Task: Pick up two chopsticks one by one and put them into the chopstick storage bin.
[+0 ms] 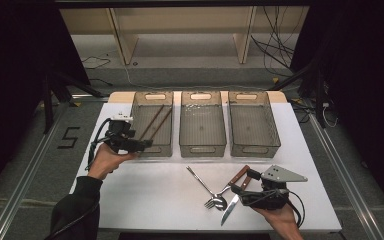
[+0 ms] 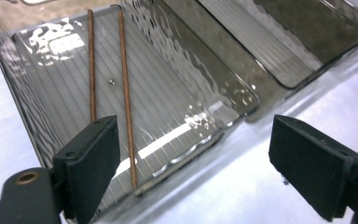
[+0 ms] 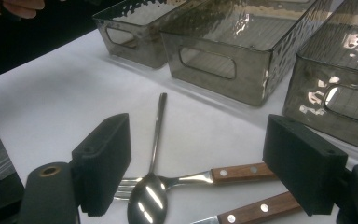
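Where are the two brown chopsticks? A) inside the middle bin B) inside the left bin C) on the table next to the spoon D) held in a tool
B: the chopsticks lie on the floor of the left bin, with the left tool open above them and gripping nothing.

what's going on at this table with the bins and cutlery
A person is sorting cutlery into three clear bins with a gripper in each hand. The left gripper hangs open at the left bin, where two chopsticks lie inside. The right gripper is open over a spoon, a fork and a knife on the white table, holding nothing.
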A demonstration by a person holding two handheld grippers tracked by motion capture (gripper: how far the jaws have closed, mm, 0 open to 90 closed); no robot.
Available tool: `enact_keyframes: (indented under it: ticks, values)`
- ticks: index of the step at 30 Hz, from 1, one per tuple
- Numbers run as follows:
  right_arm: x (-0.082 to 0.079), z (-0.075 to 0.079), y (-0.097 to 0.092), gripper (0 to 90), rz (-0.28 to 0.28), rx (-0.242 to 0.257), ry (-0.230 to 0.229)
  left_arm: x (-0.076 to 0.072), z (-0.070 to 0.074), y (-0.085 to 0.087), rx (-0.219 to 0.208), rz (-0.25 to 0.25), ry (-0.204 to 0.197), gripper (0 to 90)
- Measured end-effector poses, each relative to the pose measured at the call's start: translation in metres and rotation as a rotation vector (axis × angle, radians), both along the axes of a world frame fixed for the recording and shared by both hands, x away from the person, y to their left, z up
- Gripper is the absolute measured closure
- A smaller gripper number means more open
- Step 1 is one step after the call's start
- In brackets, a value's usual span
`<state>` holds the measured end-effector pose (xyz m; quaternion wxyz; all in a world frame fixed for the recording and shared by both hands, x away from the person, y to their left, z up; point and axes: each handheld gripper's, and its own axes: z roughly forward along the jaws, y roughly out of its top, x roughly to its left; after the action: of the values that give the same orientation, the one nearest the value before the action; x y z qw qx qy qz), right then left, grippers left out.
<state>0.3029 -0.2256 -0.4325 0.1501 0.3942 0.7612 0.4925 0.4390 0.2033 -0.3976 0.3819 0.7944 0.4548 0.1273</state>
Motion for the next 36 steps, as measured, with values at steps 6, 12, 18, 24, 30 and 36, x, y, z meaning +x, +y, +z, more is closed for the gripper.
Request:
enact_keyframes:
  ticks: [6, 12, 18, 24, 30, 36]
  values:
    - [0.006, 0.002, 0.006, 24.0, 0.01, -0.013, 0.012, -0.016, 0.0, -0.003, -0.051, -0.031, -0.03, 15.7]
    - [0.013, 0.005, 0.012, 23.9, 0.023, -0.039, 0.032, -0.039, -0.009, -0.009, -0.094, -0.08, -0.041, 15.5]
    - [0.022, 0.01, 0.02, 23.8, 0.037, -0.061, 0.048, -0.056, -0.019, -0.009, -0.124, -0.088, -0.049, 15.4]
    - [0.029, 0.013, 0.029, 23.7, 0.05, -0.078, 0.07, -0.067, -0.023, -0.011, -0.148, -0.095, -0.069, 15.4]
    - [0.034, 0.011, 0.039, 23.5, 0.068, -0.104, 0.087, -0.076, -0.024, -0.011, -0.159, -0.103, -0.094, 15.4]
    - [0.039, 0.01, 0.047, 23.4, 0.079, -0.112, 0.104, -0.084, -0.03, -0.007, -0.144, -0.086, -0.106, 15.0]
